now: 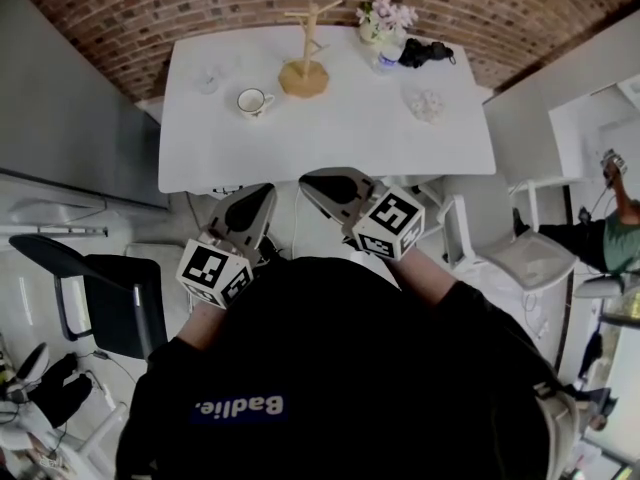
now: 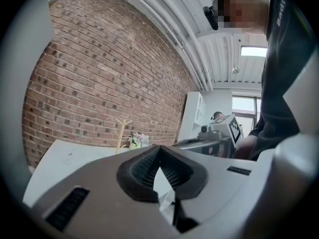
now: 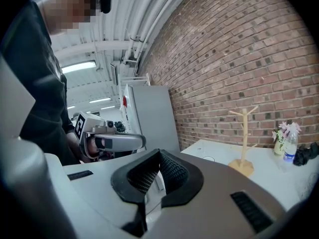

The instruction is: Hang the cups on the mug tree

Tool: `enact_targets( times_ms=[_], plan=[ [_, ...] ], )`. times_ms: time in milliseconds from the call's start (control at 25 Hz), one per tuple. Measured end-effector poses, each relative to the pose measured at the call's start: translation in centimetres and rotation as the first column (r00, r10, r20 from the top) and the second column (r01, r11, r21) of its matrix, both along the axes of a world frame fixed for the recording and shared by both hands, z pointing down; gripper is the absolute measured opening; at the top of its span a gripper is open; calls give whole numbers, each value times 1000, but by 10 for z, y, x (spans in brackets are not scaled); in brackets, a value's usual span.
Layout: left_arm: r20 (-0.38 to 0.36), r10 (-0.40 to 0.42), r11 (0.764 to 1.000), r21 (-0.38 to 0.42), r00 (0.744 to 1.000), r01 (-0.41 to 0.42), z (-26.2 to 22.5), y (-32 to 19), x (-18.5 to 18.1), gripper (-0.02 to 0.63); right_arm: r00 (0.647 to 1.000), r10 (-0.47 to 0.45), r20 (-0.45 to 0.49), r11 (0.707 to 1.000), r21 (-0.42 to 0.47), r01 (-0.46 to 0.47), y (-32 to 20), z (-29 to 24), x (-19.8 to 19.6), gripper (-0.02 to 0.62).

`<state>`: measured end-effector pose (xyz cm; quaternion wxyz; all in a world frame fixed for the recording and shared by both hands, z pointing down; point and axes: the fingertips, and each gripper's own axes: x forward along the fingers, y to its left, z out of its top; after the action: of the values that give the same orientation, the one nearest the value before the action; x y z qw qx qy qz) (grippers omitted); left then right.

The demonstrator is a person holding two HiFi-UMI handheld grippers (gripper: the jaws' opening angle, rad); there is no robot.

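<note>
A wooden mug tree (image 1: 305, 46) stands empty at the far middle of the white table (image 1: 340, 133). A white cup (image 1: 253, 101) sits to its left, a clear glass cup (image 1: 207, 80) further left, and another clear one (image 1: 427, 104) to the right. My left gripper (image 1: 264, 192) and right gripper (image 1: 308, 182) are both shut and empty, held side by side short of the table's near edge. The left gripper view shows its shut jaws (image 2: 159, 151), the tree (image 2: 121, 132) and the right gripper (image 2: 219, 136). The right gripper view shows its shut jaws (image 3: 159, 156) and the tree (image 3: 243, 138).
A flower vase (image 1: 385, 16), a bottle (image 1: 388, 58) and a black bundle (image 1: 426, 52) stand at the table's far right. A black chair (image 1: 110, 298) is at the left and a white chair (image 1: 520, 253) at the right. Another person (image 1: 618, 218) is at the far right.
</note>
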<state>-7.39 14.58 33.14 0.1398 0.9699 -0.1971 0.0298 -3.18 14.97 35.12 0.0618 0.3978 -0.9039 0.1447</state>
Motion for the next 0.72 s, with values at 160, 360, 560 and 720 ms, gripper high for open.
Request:
enact_targets(
  times_ms=[160, 360, 560, 720],
  plan=[
    [-15, 17, 999, 29, 1000, -16, 0, -31, -12, 3, 1000, 12, -21, 1000, -7, -13, -29, -2, -11, 31],
    [-22, 42, 999, 12, 999, -42, -4, -66, -29, 3, 998, 38, -51, 999, -18, -39, -62, -2, -27, 31],
    [-20, 96, 995, 20, 995, -96, -2, -91, -45, 3, 991, 84, -108, 996, 14, -83, -92, -3, -41, 31],
    [-29, 101, 995, 4, 995, -100, 5, -105, -53, 3, 981, 120, -153, 992, 43, -114, -106, -2, -43, 31]
  ],
)
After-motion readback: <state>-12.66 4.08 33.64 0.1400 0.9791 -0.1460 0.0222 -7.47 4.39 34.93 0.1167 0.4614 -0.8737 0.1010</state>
